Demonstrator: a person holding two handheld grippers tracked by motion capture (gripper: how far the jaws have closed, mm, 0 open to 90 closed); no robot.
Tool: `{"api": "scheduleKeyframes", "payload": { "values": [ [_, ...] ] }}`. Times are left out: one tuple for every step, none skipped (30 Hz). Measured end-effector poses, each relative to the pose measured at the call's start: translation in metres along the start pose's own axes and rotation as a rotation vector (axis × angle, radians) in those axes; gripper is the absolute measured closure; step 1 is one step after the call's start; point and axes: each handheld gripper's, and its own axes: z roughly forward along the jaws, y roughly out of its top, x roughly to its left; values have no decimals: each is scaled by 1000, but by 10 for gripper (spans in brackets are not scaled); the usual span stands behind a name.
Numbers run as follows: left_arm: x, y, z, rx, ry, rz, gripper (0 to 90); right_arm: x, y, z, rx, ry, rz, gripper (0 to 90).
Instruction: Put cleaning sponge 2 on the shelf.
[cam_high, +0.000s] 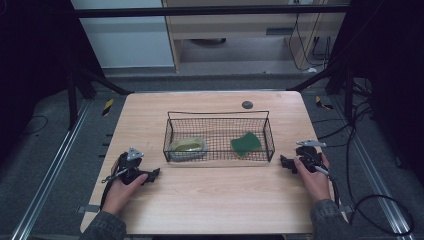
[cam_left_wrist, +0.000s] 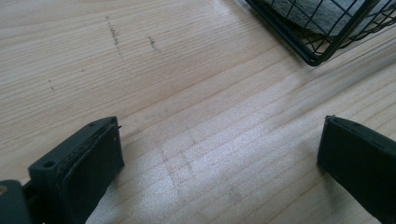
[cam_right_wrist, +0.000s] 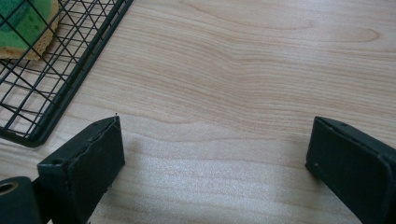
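A black wire basket (cam_high: 219, 116) stands mid-table. Inside it lie a grey-rimmed dish with something yellowish (cam_high: 188, 147) at the left and a green sponge (cam_high: 246, 143) at the right. My left gripper (cam_high: 154, 174) rests on the wood left of the basket's front corner, held by a hand, jaws wide apart with only bare table between them (cam_left_wrist: 219, 154). My right gripper (cam_high: 284, 163) lies on the table just right of the basket, also open with nothing between its jaws (cam_right_wrist: 215, 154). The basket's corner (cam_right_wrist: 28, 135) and the sponge's yellow-backed edge (cam_right_wrist: 28, 28) show in the right gripper view.
The wooden table (cam_high: 215, 200) has a small dark round spot (cam_high: 247, 104) behind the basket. Cables (cam_high: 380, 200) trail off the right side to the floor. Dark frame legs stand at both back corners. The basket corner (cam_left_wrist: 322, 51) sits ahead of the left gripper.
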Motion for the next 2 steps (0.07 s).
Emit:
{"api": "scheduleKeyframes", "payload": {
  "values": [
    [0, 0, 0, 0, 0, 0, 0, 0, 0, 0, 0, 0, 0, 44],
    [0, 0, 0, 0, 0, 0, 0, 0, 0, 0, 0, -1, 1, 43]
  ]
}}
